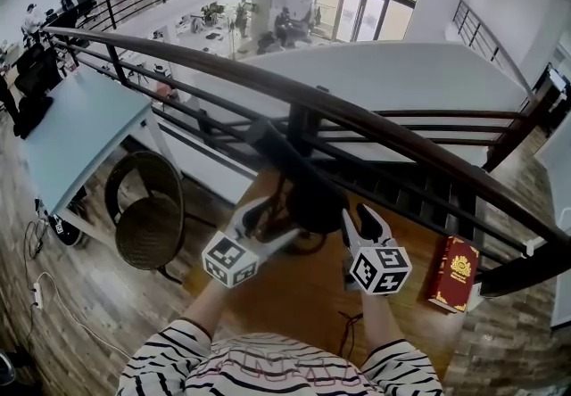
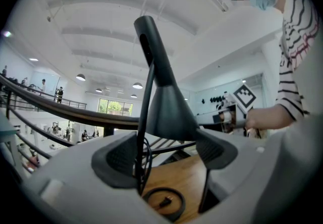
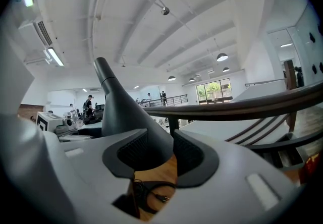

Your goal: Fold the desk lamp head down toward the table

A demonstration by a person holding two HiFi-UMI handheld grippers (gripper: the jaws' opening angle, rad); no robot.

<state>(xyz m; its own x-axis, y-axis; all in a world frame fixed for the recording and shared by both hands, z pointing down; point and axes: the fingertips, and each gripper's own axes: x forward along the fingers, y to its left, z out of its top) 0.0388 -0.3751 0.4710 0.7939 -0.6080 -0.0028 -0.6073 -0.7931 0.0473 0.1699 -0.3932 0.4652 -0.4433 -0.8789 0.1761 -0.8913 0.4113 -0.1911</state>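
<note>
A black desk lamp stands on the wooden table (image 1: 294, 301). Its cone-shaped head (image 1: 314, 202) tapers to a long neck that points up and away. My right gripper (image 1: 364, 223) is at the head's right side. In the right gripper view the cone (image 3: 126, 117) fills the gap and both pads (image 3: 187, 155) lie against it. My left gripper (image 1: 268, 223) is at the lamp's left. In the left gripper view its jaws stand wide apart (image 2: 169, 157), and the thin stem (image 2: 145, 132) runs down between them close to the left pad. The cone (image 2: 169, 109) rises beyond. The round base with its cable (image 2: 164, 203) lies below.
A dark handrail (image 1: 375, 127) with bars runs just behind the table. A red book (image 1: 453, 274) lies at the table's right end. A round wicker chair (image 1: 147, 216) stands at the left, beside a pale blue table (image 1: 71, 136). The lamp's cable (image 1: 350, 323) trails toward me.
</note>
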